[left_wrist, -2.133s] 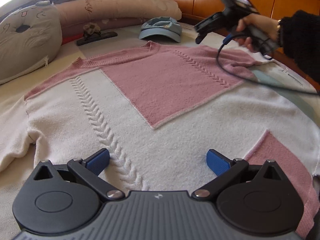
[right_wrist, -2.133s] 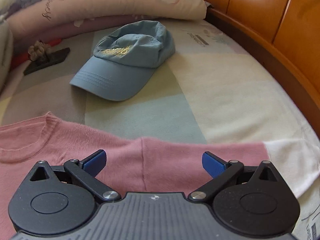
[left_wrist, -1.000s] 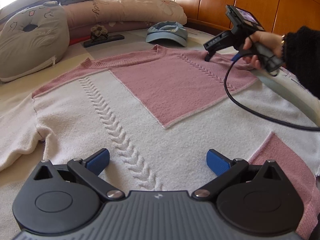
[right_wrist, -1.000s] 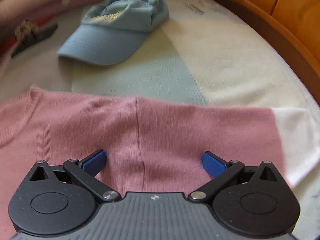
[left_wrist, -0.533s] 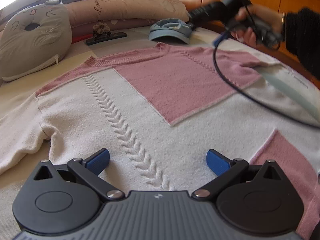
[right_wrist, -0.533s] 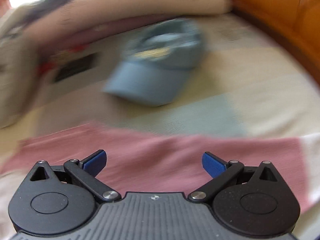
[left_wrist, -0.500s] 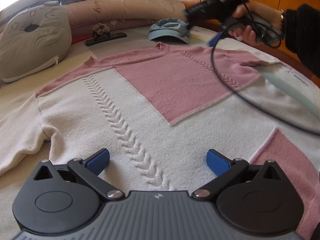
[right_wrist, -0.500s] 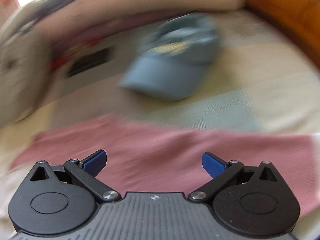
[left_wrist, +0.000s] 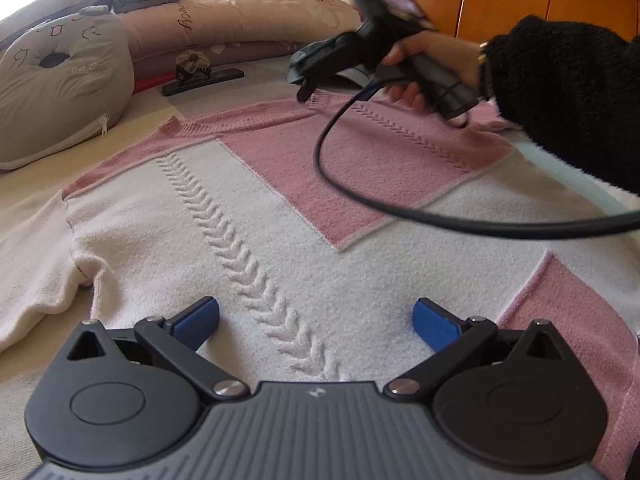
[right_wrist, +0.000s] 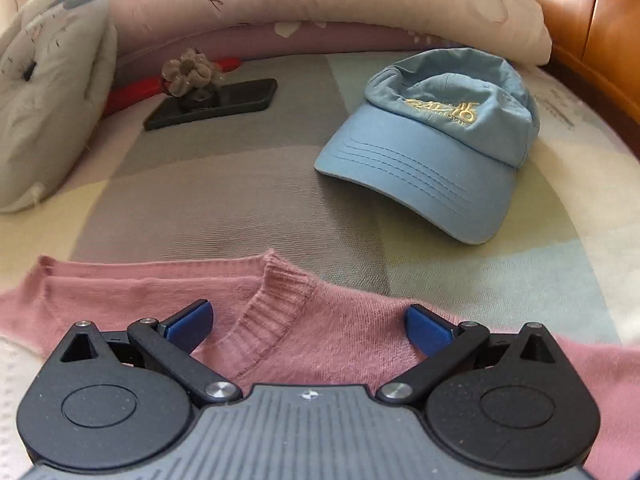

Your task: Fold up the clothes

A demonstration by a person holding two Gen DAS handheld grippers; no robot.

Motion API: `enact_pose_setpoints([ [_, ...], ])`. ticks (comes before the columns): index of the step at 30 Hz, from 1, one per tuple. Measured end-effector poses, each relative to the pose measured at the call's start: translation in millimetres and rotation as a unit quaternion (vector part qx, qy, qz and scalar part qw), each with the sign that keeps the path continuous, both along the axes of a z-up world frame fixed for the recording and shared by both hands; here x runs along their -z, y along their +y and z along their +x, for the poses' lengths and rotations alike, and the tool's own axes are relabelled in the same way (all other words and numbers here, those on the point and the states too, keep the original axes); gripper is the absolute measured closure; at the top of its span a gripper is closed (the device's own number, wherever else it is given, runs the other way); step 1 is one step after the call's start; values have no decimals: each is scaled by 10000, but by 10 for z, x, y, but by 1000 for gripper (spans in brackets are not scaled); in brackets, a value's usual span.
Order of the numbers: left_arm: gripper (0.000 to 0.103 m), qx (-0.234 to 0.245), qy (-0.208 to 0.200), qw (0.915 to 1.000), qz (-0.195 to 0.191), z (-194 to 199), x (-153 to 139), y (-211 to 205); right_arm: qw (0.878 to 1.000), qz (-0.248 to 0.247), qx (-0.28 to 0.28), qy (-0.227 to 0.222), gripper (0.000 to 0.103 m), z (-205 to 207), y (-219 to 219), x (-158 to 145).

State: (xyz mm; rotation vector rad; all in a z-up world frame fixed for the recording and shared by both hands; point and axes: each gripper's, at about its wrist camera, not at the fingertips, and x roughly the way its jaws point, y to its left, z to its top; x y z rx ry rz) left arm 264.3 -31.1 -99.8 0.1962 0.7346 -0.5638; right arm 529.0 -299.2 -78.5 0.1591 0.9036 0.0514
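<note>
A pink and white knit sweater (left_wrist: 280,208) lies spread flat on the bed, its collar (right_wrist: 276,304) at the far end. My left gripper (left_wrist: 316,318) is open and empty, just above the sweater's white lower part by the cable pattern. My right gripper (right_wrist: 308,326) is open and empty, hovering over the ribbed collar at its right corner. In the left wrist view the right gripper (left_wrist: 308,88) shows in a hand with a black sleeve, its tips above the collar.
A blue cap (right_wrist: 432,144) lies beyond the collar to the right. A black phone (right_wrist: 212,104) with a flower ornament (right_wrist: 188,70) lies to the left. Pillows (right_wrist: 320,4) and a grey cushion (left_wrist: 56,92) line the far side. A wooden headboard (left_wrist: 500,4) stands on the right.
My right gripper has swung left from the sweater's right shoulder to the collar. The left gripper has hardly moved. Both stay open.
</note>
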Motion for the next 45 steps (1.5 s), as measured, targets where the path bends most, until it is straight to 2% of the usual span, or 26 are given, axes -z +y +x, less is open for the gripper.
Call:
enact_pose_setpoints([
  [3,1,36,-11,10000,26,-37,-6,-35,9984,542,-27,-157,0,-320,-260,-266],
  [6,1,71,-21,10000,52,-74,-12,-70,9941,993,-317,-283,0,-750,-507,-521],
  [8,1,95,-29,9999,69,-99,-16,-94,9925,1105,-458,-242,0,-997,-600,-578],
  [12,1,157,-149,9997,130,-168,-40,-145,9888,1372,-588,-64,0,-1377,-676,-456],
  [14,1,194,-207,9995,148,-196,-48,-166,9894,1372,-452,161,0,-1517,-669,-296],
  [16,1,227,-194,9994,145,-205,-40,-177,9934,1043,-265,404,0,-1613,-657,-107],
  [18,1,256,-203,9994,138,-209,-36,-187,9979,568,-251,194,0,-1690,-677,-26],
  [19,1,259,-201,9994,124,-205,-38,-187,9982,535,-168,190,1,-1685,-696,-38],
  [21,1,240,-220,9994,100,-208,-58,-176,9983,535,24,217,3,-1659,-739,-78],
  [24,1,212,-243,9995,38,-208,-91,-152,9984,536,181,13,0,-1754,-658,-281],
  [27,1,178,-174,9997,5,-188,-83,-151,9962,792,-331,-137,0,-1904,-516,-391],
  [29,1,181,-172,9997,34,-196,-74,-166,9953,860,-435,-43,0,-1978,-462,-314],
  [32,1,254,-198,9995,58,-237,-81,-195,9963,799,-170,253,0,-2084,-544,-67],
  [36,1,298,-279,9992,42,-278,-111,-216,9974,702,-7,-151,1,-2287,-694,-73],
  [38,1,292,-344,9990,30,-293,-134,-219,9990,412,147,-136,0,-2372,-644,-190],
  [40,1,313,-371,9988,-7,-298,-148,-225,9987,464,55,-199,0,-2491,-580,-298],
  [42,1,331,-357,9988,-9,-301,-142,-244,9968,713,-271,-245,0,-2627,-515,-325],
  [45,1,374,-321,9987,89,-320,-94,-300,9946,931,-448,-28,0,-2715,-496,-184],
])
